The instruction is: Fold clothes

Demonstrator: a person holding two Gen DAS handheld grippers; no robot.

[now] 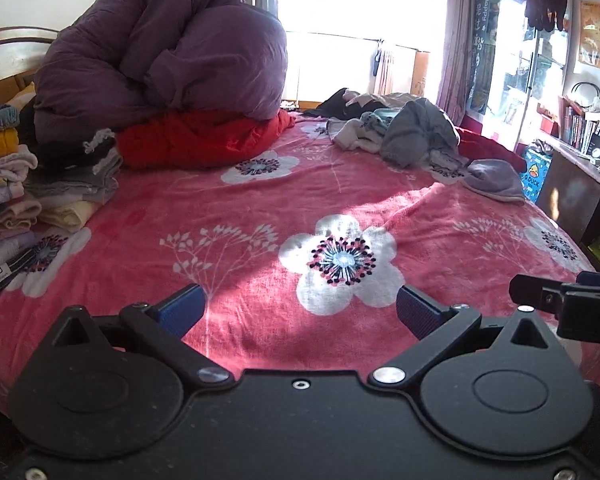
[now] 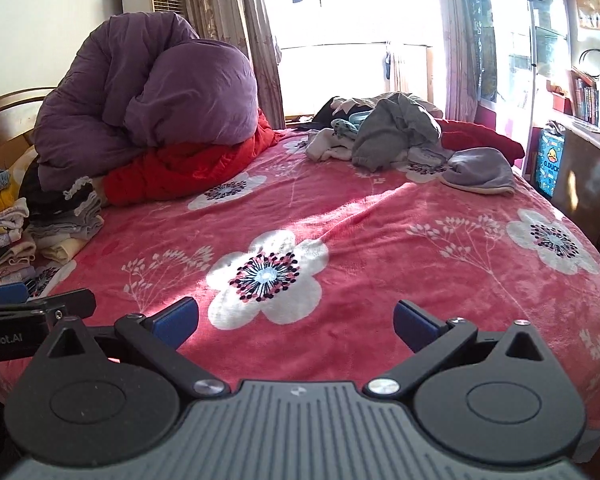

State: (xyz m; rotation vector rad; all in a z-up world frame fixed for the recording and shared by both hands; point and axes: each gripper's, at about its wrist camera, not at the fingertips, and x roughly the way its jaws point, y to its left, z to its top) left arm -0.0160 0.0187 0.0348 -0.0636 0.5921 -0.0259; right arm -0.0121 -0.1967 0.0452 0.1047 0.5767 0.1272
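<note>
A heap of unfolded clothes (image 1: 404, 128) (image 2: 384, 132), mostly grey and white, lies at the far right of the bed. A lilac garment (image 1: 494, 180) (image 2: 480, 174) sits just in front of it. Stacks of folded clothes (image 1: 28, 184) (image 2: 32, 224) stand at the left edge. My left gripper (image 1: 300, 312) hovers open over the near part of the pink floral blanket (image 1: 260, 208), nothing between its blue pads. My right gripper (image 2: 296, 322) is open too, beside it and empty. Each gripper's tip shows at the edge of the other's view.
A bulky purple duvet (image 1: 160, 48) rests on a red quilt (image 1: 196, 140) at the head of the bed. A bright window is behind, a dark cabinet (image 1: 572, 196) and bookshelves run along the right side. A wooden headboard (image 2: 4, 120) is far left.
</note>
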